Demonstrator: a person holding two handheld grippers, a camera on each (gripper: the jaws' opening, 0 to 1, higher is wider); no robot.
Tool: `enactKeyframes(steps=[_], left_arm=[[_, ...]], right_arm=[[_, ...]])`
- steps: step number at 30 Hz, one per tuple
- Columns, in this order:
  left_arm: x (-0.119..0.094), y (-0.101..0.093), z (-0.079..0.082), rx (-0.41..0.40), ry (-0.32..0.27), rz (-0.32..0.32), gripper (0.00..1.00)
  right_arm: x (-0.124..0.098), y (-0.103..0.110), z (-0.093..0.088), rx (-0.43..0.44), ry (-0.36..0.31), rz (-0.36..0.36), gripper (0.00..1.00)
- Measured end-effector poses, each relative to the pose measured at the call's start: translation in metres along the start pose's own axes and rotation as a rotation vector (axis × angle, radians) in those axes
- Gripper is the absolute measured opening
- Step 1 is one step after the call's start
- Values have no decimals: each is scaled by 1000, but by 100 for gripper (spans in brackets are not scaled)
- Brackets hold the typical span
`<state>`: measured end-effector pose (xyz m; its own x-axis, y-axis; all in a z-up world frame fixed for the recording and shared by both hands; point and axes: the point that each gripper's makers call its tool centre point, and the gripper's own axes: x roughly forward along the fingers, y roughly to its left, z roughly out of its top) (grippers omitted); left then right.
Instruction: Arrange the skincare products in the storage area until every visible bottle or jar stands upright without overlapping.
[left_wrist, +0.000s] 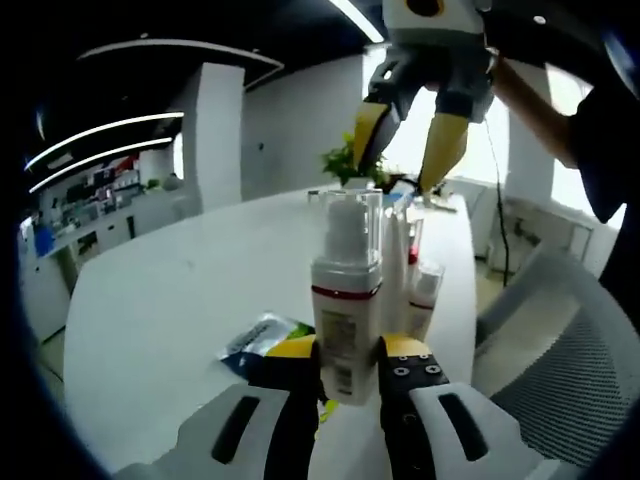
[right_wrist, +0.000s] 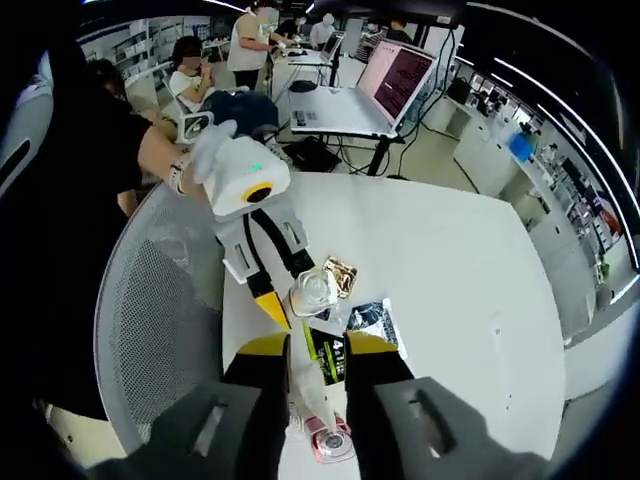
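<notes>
A white pump bottle (left_wrist: 345, 300) with a clear cap and a red band stands upright on the white table (left_wrist: 170, 300), and my left gripper (left_wrist: 348, 348) is shut on its lower body. Close behind it stand a clear tube (left_wrist: 398, 260) and a small white-capped bottle (left_wrist: 426, 290). My right gripper (left_wrist: 405, 140) hangs above this cluster, open and holding nothing. In the right gripper view I look straight down: my right gripper (right_wrist: 320, 345) frames a dark-labelled bottle (right_wrist: 326, 358) and a pink-capped bottle (right_wrist: 328, 436), with the left gripper (right_wrist: 290, 290) at the clear cap (right_wrist: 315, 290).
A blue sachet (left_wrist: 262, 338) lies on the table left of the bottles, shown as a dark sachet (right_wrist: 374, 320) beside a gold one (right_wrist: 341, 274). A grey mesh chair (right_wrist: 160, 320) stands against the table edge. A plant (left_wrist: 345, 165) sits at the far end. People sit beyond.
</notes>
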<state>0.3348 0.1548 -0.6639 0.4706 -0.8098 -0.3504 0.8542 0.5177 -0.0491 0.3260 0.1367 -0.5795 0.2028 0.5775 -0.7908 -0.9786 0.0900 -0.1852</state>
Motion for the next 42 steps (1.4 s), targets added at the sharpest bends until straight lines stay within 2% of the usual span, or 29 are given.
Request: enactKeyframes(steps=[5,9,12,13,14,15,16,17,18,20,21,22,23,24,27,31,34,42], left_arm=[[-9,-7,7,-3,-17,-8,18],[-14,-11,10,-21,-36,-26,18],[-17,-21,12,-8,-58,-87,18],[-18,-28,12,5,-62,-131,18],[-19,-30,13,34,-73,-138,18],[-20,-32,11,34,-63,-147,18],[-20,-37,10,29,-67,-183,18],[-20,-37,10,21,-77,-185,18],[-21,-43,9,8,-82,-230,18],[-21,-48,10,20,-107,-277,18],[-23,-56,9,6,-105,-336,18],[-24,-60,9,2,-110,-367,18],[-24,-61,8,3,-114,-385,18],[-25,-67,6,8,-103,-432,18],[-21,-67,-2,56,-77,-448,18],[-21,-77,-7,91,-74,-526,18],[-19,-82,-15,156,-42,-574,18],[-24,-104,-16,139,-49,-758,18]], right_arm=[[2,11,4,43,-74,-33,20],[1,12,5,115,-141,-73,21],[-3,14,8,149,-211,-103,21],[-4,15,9,149,-225,-103,21],[-5,19,7,153,-232,-88,21],[-5,21,6,170,-240,-83,22],[-6,23,5,173,-253,-80,22],[-6,26,5,177,-263,-69,23],[-6,30,5,186,-281,-56,23],[-5,39,6,200,-319,-20,23],[-5,42,9,192,-354,-9,23],[-5,45,12,183,-404,2,23],[-4,48,10,204,-416,18,23],[-3,49,7,230,-423,19,23],[0,54,0,240,-444,27,24],[3,60,-4,242,-479,39,26],[9,64,-3,258,-535,48,26],[11,80,5,277,-633,126,26]])
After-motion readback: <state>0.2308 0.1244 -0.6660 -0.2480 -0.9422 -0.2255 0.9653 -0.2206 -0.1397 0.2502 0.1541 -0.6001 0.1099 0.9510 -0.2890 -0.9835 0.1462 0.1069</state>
